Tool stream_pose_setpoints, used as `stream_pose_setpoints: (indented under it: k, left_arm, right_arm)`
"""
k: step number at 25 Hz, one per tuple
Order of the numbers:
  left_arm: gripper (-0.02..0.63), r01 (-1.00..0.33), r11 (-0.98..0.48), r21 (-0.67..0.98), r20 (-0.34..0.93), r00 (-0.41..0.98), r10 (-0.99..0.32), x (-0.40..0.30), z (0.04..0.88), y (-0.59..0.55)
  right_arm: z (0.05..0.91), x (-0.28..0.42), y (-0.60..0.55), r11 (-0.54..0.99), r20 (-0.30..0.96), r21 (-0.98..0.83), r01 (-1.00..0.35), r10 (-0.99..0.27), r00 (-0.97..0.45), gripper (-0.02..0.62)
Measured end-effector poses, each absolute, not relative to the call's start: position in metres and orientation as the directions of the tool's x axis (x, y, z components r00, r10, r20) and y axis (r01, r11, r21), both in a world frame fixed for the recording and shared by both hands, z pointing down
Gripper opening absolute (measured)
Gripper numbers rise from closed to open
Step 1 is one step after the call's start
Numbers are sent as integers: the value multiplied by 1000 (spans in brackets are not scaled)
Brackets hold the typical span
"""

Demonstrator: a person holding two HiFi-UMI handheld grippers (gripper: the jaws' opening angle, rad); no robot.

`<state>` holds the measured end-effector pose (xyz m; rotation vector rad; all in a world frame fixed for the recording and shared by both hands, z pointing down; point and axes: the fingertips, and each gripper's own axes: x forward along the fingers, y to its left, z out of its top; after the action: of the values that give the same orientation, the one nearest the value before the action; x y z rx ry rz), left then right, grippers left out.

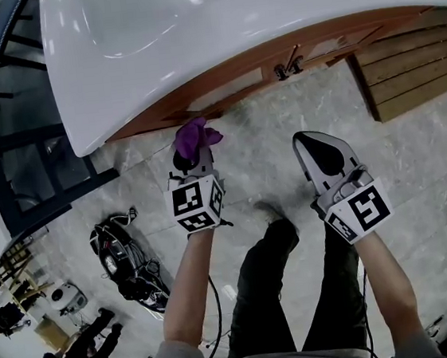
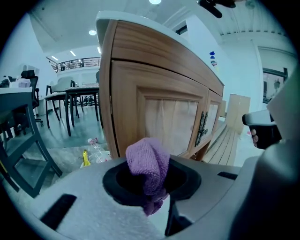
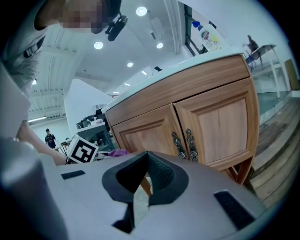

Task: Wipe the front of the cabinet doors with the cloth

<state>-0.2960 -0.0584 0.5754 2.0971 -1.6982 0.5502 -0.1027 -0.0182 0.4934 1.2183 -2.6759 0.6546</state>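
The left tool [image 1: 192, 160] pinched a purple cloth [image 1: 195, 137] just before the cabinet door [image 1: 229, 88], ready to wipe, while the right tool [image 1: 315, 141], pressed together and empty, waited beside that door.

bright, even light is falling from round ceiling lights [image 3: 140, 11] at the top of my right gripper view. glare is streaking the white basin [image 1: 190, 25] across my head view's top. both gripper views are bowing inside black corners, and the cloth [image 2: 149, 164] is looking slightly soft.

Open floor [image 1: 262, 166] fronts cabinet doors [image 1: 233, 87].
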Motion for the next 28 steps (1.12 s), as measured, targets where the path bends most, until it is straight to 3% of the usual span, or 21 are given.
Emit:
stream_pose_setpoints:
  k: [28]
  left_arm:
    - [91, -990, -111, 91, 548, 143, -824, -312, 581, -78]
  right_arm:
    - [502, -103, -25, 558, 299, -377, -739, -682, -667, 9]
